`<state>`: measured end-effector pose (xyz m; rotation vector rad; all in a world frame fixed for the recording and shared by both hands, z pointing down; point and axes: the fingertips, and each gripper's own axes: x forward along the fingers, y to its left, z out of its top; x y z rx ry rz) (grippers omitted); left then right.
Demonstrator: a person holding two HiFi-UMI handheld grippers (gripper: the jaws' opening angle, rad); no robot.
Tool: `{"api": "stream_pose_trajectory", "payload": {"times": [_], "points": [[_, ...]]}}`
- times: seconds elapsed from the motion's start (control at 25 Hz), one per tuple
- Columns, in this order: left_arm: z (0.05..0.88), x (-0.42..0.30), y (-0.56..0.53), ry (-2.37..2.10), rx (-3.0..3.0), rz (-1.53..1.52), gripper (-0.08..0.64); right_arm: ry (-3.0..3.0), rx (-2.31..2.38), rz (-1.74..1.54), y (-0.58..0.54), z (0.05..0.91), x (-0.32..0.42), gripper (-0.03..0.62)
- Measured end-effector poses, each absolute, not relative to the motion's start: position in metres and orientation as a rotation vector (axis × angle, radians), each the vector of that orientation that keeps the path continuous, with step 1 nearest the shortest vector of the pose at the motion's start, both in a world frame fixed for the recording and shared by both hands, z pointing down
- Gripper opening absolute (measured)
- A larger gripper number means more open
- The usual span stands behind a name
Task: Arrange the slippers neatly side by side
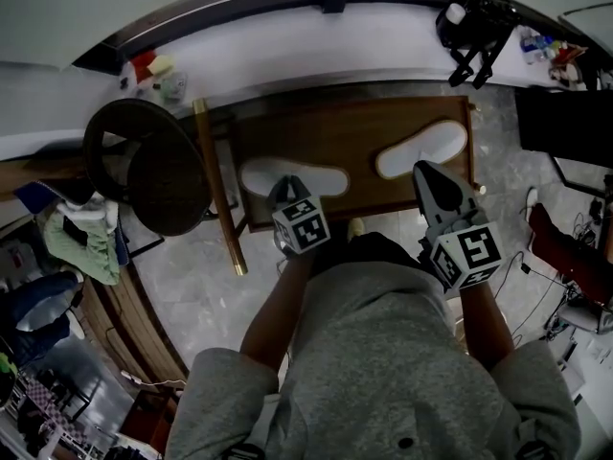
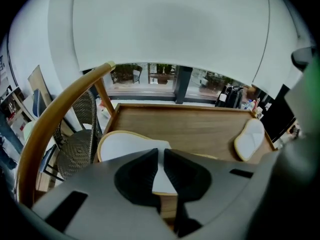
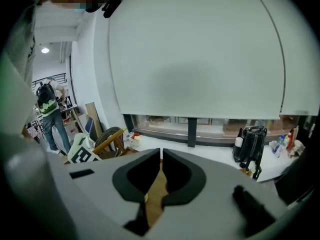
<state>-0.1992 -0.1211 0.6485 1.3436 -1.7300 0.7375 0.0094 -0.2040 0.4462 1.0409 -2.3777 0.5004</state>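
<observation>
Two white, tan-edged flat slippers lie on one rectangular brown wooden table, and they are well apart, not side by side. The first slipper lies crosswise at the table's left near part. The second slipper lies slanted toward the far right corner. Two hand-held grey grippers are present, each bearing one marker cube. The left gripper points steeply down onto the near edge of the first slipper. In the left gripper view its jaws are drawn nearly together, with only a thin slit at the tips. White slipper material fills the gap between the pads down to the tan rim, so this gripper is judged to be clamped on the first slipper. The right gripper hangs over the table's right near part, just beside the second slipper's near end. Whether it touches that slipper cannot be told. In the right gripper view its jaws stand closed to a hairline slit with nothing held, and only table wood shows through the gap. One dark woven round-backed chair stands left of the table. One black bag sits on the white window ledge beyond. One person in a grey top holds both grippers, and a second person stands far off in the right gripper view.
</observation>
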Motion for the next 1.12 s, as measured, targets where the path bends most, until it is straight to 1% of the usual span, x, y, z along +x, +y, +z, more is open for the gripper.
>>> {"api": "stream_pose_trajectory", "payload": {"times": [0.2, 0.52, 0.76, 0.96, 1.12], "points": [[0.645, -0.201, -0.122, -1.734, 1.363, 0.755, 0.028, -2.392, 1.05, 0.503, -0.206, 0.443, 0.011, 0.031], [0.625, -0.197, -0.121, -1.767, 1.449, 0.771, 0.023, -2.422, 1.037, 0.492, -0.197, 0.44, 0.012, 0.031], [0.608, -0.188, -0.125, -1.762, 1.599, 0.854, 0.023, -2.443, 1.047, 0.482, -0.194, 0.433, 0.016, 0.031], [0.605, -0.176, -0.13, -1.711, 1.782, 0.998, 0.023, -2.44, 1.073, 0.476, -0.191, 0.429, 0.024, 0.031], [0.607, -0.172, -0.135, -1.661, 1.875, 1.043, 0.023, -2.428, 1.096, 0.474, -0.19, 0.429, 0.032, 0.031]]}}
